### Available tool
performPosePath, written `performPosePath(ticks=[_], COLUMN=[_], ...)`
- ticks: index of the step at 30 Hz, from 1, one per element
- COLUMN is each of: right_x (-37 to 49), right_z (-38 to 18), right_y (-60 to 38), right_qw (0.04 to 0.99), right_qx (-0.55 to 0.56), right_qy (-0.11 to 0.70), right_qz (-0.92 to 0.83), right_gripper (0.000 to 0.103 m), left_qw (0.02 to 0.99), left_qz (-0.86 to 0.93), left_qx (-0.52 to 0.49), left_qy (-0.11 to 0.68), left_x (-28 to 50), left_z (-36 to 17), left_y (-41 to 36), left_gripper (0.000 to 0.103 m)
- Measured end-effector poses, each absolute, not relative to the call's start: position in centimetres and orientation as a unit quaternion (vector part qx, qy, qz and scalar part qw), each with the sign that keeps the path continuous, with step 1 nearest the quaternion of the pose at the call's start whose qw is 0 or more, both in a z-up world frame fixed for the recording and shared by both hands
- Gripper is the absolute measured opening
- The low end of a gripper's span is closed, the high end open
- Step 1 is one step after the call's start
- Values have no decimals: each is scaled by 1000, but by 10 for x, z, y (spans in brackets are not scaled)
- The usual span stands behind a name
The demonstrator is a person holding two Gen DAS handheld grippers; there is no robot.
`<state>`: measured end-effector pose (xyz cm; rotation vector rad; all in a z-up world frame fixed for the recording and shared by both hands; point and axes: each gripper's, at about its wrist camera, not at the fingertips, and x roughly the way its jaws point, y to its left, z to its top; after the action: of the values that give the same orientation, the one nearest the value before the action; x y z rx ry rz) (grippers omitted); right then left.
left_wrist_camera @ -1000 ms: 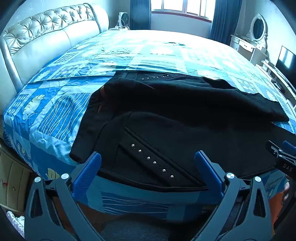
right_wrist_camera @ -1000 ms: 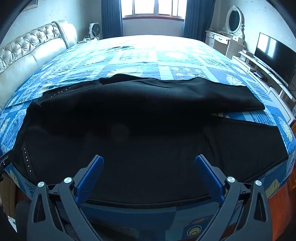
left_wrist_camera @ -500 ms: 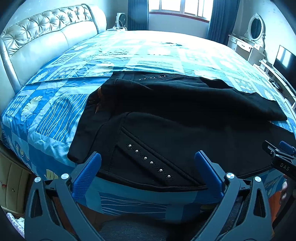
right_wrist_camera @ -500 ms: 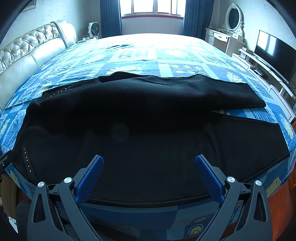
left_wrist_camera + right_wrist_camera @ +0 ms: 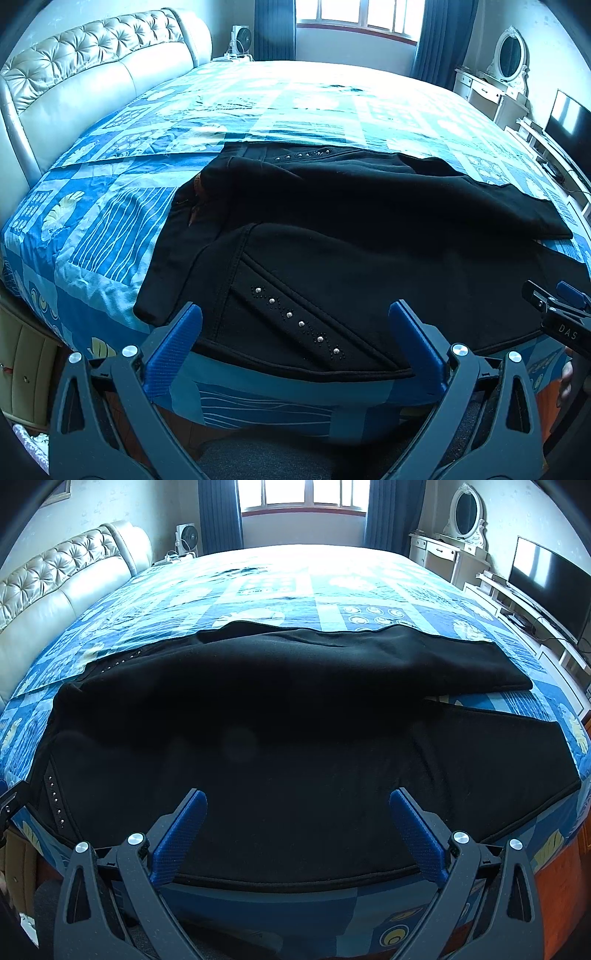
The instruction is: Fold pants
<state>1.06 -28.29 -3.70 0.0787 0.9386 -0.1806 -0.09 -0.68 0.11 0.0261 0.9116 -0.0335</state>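
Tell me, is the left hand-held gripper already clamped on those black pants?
No, the left hand-held gripper hangs wide open short of the black pants.

Pants [image 5: 369, 258] black, silver studs [image 5: 301, 324] in a diagonal row along the pocket seam, orange-brown lining [image 5: 197, 206] showing at the waist. Bedspread [image 5: 122, 229] blue/teal/white patchwork: wavy lines, circles, leaf motifs. Headboard [image 5: 92, 85] cream, button-tufted. Curtains [image 5: 218, 513] dark blue. Left gripper [image 5: 295, 343] and right gripper [image 5: 297, 830]: blue ribbed pads [image 5: 173, 354] on dark grey fingers.
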Motion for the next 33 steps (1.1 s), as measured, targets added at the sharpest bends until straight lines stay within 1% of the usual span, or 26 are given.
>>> performPosePath(ticks=[16,22,25,29,33], right_x=[11,24,49,104,169], right_z=[-37,-18,1,17,21], right_y=[-281,-288,-295,-310,-319], right_qw=[890,901,908,902,897], right_qx=[32,53,52,59,36], right_qy=[449,430,414,420,425], right_qz=[-80,-14,30,82,115], right_gripper=[99,99,99,99,99], left_qw=[900,893,897,883,886], left_qz=[-18,-39,-56,-73,-67], left_qx=[15,4,-3,11,22], left_qy=[435,449,439,464,458], left_x=[-2,8,28,86,150], left_z=[0,8,20,15,10], left_y=[-8,4,21,57,88], left_gripper=[101,101,101,101,101])
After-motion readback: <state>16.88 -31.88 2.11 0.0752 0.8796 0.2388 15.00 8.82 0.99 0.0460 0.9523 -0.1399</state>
